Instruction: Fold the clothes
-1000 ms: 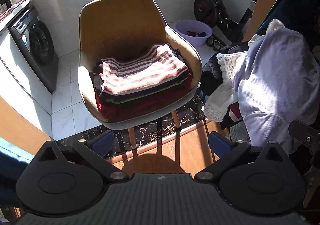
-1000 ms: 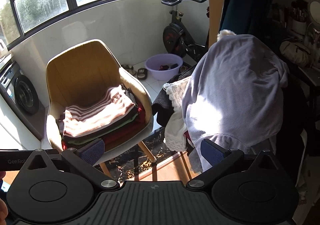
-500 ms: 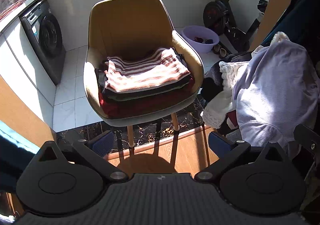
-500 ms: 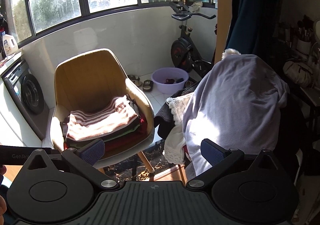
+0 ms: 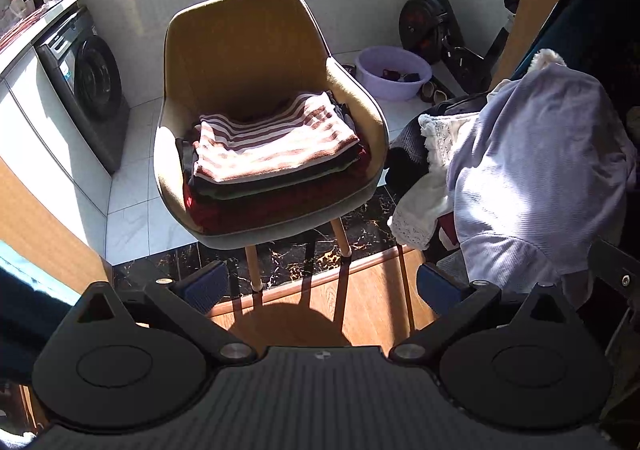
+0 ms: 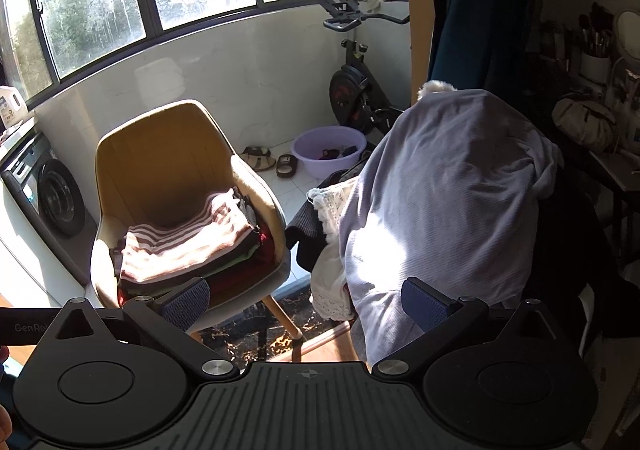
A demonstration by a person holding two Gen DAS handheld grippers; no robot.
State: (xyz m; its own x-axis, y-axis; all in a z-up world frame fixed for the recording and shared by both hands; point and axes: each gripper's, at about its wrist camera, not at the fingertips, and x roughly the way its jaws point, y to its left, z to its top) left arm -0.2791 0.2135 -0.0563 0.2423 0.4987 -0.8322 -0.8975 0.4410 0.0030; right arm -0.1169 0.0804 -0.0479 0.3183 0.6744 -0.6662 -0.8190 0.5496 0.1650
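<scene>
A stack of folded clothes with a red-and-white striped garment (image 5: 272,144) (image 6: 184,242) on top rests on the seat of a tan chair (image 5: 240,50) (image 6: 160,158). To its right a heap of unfolded clothes is draped over another seat: a pale lavender garment (image 5: 536,178) (image 6: 440,202) on top, a white lace piece (image 5: 432,170) (image 6: 328,210) and dark pieces beneath. My left gripper (image 5: 320,286) is open and empty, held back from the chair above the wooden floor. My right gripper (image 6: 304,302) is open and empty, its right finger close to the lavender garment's lower edge.
A washing machine (image 5: 88,82) stands at the left wall. A purple basin (image 5: 394,72) (image 6: 330,150), sandals (image 6: 260,160) and an exercise bike (image 5: 440,22) (image 6: 360,90) sit behind. A dark curtain (image 6: 480,10) and a cluttered table (image 6: 600,138) are at right.
Both grippers have pulled back and tilted up, so the chair and the heap look smaller and farther. Both stay open and empty.
</scene>
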